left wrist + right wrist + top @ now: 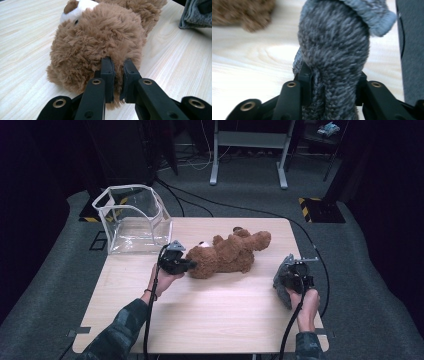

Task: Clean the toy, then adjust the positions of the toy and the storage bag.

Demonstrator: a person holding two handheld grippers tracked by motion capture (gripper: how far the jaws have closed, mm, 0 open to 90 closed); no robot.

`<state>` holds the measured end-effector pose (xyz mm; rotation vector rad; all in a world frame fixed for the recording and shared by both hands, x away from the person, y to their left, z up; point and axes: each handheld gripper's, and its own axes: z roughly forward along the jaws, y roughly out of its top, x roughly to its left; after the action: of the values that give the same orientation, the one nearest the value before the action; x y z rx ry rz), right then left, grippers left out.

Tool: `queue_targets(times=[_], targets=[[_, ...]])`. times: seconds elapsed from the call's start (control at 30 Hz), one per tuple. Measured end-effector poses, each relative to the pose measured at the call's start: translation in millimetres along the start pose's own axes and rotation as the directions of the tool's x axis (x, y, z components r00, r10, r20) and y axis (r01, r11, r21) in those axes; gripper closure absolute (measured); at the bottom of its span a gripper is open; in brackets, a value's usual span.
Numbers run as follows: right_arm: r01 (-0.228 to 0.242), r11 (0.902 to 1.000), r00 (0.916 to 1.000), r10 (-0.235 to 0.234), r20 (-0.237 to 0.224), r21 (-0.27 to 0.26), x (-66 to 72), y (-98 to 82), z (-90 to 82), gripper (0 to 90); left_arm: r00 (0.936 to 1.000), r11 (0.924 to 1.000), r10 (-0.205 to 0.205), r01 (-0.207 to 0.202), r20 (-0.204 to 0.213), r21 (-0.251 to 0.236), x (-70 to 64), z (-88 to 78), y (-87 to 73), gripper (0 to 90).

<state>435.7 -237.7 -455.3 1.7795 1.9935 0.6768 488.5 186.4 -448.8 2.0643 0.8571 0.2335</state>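
- Right gripper [289,279], nearest, at the table's right edge: a grey knit [334,50] is clamped between its jaws, bunched and hanging loose beyond them. Likely a small garment, a hat or sock; which one cannot be told. It appears to be held ready for dressing the toy.
- Left gripper [192,264], at mid-table: the jaws are nearly closed on a tuft of the bear's [227,254] fur at the head end. The pinch seems meant to pin the toy steady while the knit is brought over.
- The bear is laid on its side across the table [210,315], head toward the left gripper, legs toward the far right, well apart from the knit.
- Farther back, at the far left corner: a clear bin [131,219] is seen standing upright, open at the top. Nothing is seen inside it.
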Motion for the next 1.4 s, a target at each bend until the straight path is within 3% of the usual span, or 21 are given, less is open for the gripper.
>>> queue_targets(times=[0.1,0.17,0.2,0.23,0.27,0.3,0.37,0.43,0.53,0.57,0.73,0.77,0.9,0.93,1.0,1.03,1.1,1.23,1.4], targets=[[-0.033,0.9992,0.9993,0.033,-0.019,0.021,-4.7,-7.6,8.7,62.7,1.0,1.0,0.006,-0.006,0.003,0.002,0.8,-1.4,-2.9,81.8],[-0.023,0.9996,0.9994,0.023,-0.026,0.016,-6.4,-8.5,10.8,62.0,1.0,1.0,0.005,-0.005,0.005,0.001,1.0,-1.6,-3.5,81.8],[-0.041,0.9986,0.9987,0.042,-0.028,0.035,-5.9,-9.1,14.5,50.9,1.0,1.0,0.008,-0.008,0.004,-0.001,1.3,-2.4,-4.4,81.7],[-0.041,0.9986,0.9987,0.042,-0.028,0.035,-5.9,-9.1,14.5,50.9,1.0,1.0,0.008,-0.008,0.004,-0.001,1.3,-2.4,-4.4,81.7],[-0.047,0.998,0.9979,0.049,-0.042,0.041,-5.1,-9.3,16.2,39.5,1.0,1.0,0.007,-0.007,0.006,-0.001,1.4,-3.0,-5.3,81.7],[-0.047,0.998,0.9979,0.049,-0.042,0.041,-5.1,-9.3,16.2,39.5,1.0,1.0,0.007,-0.007,0.006,-0.001,1.4,-3.0,-5.3,81.8],[-0.033,0.9992,0.9981,0.034,-0.052,0.022,-2.4,-9.0,12.7,21.6,0.9999,1.0,0.005,-0.005,0.011,-0.003,1.3,-3.1,-6.5,81.7],[-0.02,0.9997,0.9983,0.02,-0.055,0.011,-0.4,-7.7,8.4,15.0,0.9999,0.9999,0.011,-0.011,0.009,0.002,1.0,-3.5,-6.9,81.7],[-0.005,1.0,0.9976,0.006,-0.069,0.003,3.5,-5.6,2.6,14.2,0.9999,0.9999,0.012,-0.012,0.007,-0.004,0.2,-3.2,-7.5,81.7],[0.029,0.9993,0.9964,-0.031,-0.079,-0.023,7.2,-2.7,-3.0,12.0,0.9999,0.9999,0.013,-0.013,0.008,-0.003,0.1,-3.3,-7.7,81.7],[0.046,0.9975,0.9921,-0.052,-0.114,-0.053,16.6,4.1,-14.7,7.8,0.9997,0.9997,0.026,-0.026,0.003,-0.003,-0.9,-3.6,-8.8,81.7],[0.073,0.9942,0.9887,-0.083,-0.125,-0.078,19.6,8.7,-17.1,5.8,0.9998,0.9998,0.021,-0.021,0.004,-0.005,-1.8,-3.5,-9.6,81.8],[0.079,0.9921,0.9862,-0.092,-0.138,-0.097,23.7,15.6,-21.1,5.5,0.9997,0.9997,0.023,-0.023,0.004,-0.003,-3.5,-4.0,-10.8,81.3],[0.079,0.9921,0.9862,-0.092,-0.138,-0.097,23.7,15.6,-21.1,5.5,0.9997,0.9997,0.023,-0.023,0.004,-0.003,-3.5,-4.0,-10.8,80.0],[0.088,0.9901,0.9839,-0.103,-0.146,-0.11,25.3,18.9,-22.5,5.5,0.9999,0.9999,0.012,-0.012,0.004,-0.01,-4.5,-5.4,-10.9,68.9],[0.081,0.9907,0.9834,-0.097,-0.153,-0.11,26.8,20.2,-23.5,5.5,1.0,0.9998,0.0,0.0,0.003,-0.021,-4.7,-7.7,-10.4,68.9],[0.089,0.9891,0.9807,-0.108,-0.163,-0.117,28.4,24.4,-23.5,5.6,0.9999,0.9992,-0.011,0.011,-0.01,-0.039,-4.4,-11.5,-9.7,53.5],[0.096,0.9875,0.9775,-0.117,-0.176,-0.125,33.0,34.4,-26.0,6.0,0.9976,0.9923,-0.064,0.061,-0.024,-0.107,0.4,-25.5,-4.4,36.2],[0.113,0.983,0.9758,-0.137,-0.17,-0.145,38.1,43.0,-35.5,6.6,0.9936,0.9901,-0.085,0.076,-0.074,-0.118,5.8,-28.1,2.1,31.2]])
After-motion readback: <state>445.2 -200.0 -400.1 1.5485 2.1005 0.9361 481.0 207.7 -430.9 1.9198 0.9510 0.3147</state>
